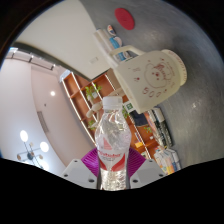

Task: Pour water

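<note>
A clear plastic water bottle (114, 140) with a white cap and a red and white label stands between my fingers, and both purple pads (90, 160) press on its lower body. My gripper (113, 170) is shut on it and holds it tilted, so the room appears rotated. Just beyond the bottle's cap is a cream-coloured cup (153, 78) with a small printed face, its open mouth turned toward the bottle. I cannot see water flowing.
A grey surface (185, 35) with a red round object (123, 16) lies beyond the cup. Wooden shelves (85, 95) with assorted items stand behind the bottle. A white ceiling with round lights (30, 140) fills one side.
</note>
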{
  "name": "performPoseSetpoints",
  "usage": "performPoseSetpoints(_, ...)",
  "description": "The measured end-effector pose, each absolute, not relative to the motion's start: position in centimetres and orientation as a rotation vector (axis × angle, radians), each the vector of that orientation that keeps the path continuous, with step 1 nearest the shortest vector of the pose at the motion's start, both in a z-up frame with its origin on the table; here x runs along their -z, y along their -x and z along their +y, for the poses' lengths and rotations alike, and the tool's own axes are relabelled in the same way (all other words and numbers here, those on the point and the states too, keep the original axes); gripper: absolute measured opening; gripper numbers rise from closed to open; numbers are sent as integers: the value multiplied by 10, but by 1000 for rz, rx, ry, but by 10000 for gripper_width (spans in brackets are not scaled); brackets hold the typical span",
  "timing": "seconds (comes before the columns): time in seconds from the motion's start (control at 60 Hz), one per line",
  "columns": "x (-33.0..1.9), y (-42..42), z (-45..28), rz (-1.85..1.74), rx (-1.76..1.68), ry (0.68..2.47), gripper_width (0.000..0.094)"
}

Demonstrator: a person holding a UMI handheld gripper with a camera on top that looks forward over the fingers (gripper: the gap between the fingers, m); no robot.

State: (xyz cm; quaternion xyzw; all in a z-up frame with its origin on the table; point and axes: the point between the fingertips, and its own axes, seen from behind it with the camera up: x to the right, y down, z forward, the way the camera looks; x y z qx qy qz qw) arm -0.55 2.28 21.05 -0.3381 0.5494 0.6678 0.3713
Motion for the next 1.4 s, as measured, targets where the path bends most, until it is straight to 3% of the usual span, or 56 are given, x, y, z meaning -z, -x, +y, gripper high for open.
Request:
performPoseSetpoints(0.117,-230,23,18,1135,-1463,1169,356)
performPoseSetpoints(0.25,-260,9,16,680,-948,1462,357)
performPoseSetpoints(0.433,-273,-83,21,295,-176,1620,356)
performPoseSetpoints(0.617,-264,-187,23,242,228,1647,355)
performPoseSetpoints(0.683,-248,-220,23,261,293,1665,373)
performPoseSetpoints(0.717,-221,-244,31,274,309,1669,374)
performPoseSetpoints(0.75,-224,-249,24,289,319,1689,373)
performPoseSetpoints(0.833,-177,-281,32,317,334,1722,373)
performPoseSetpoints(1.083,-101,-302,31,325,340,1823,375)
performPoseSetpoints(1.4,-106,-303,26,387,240,1726,411)
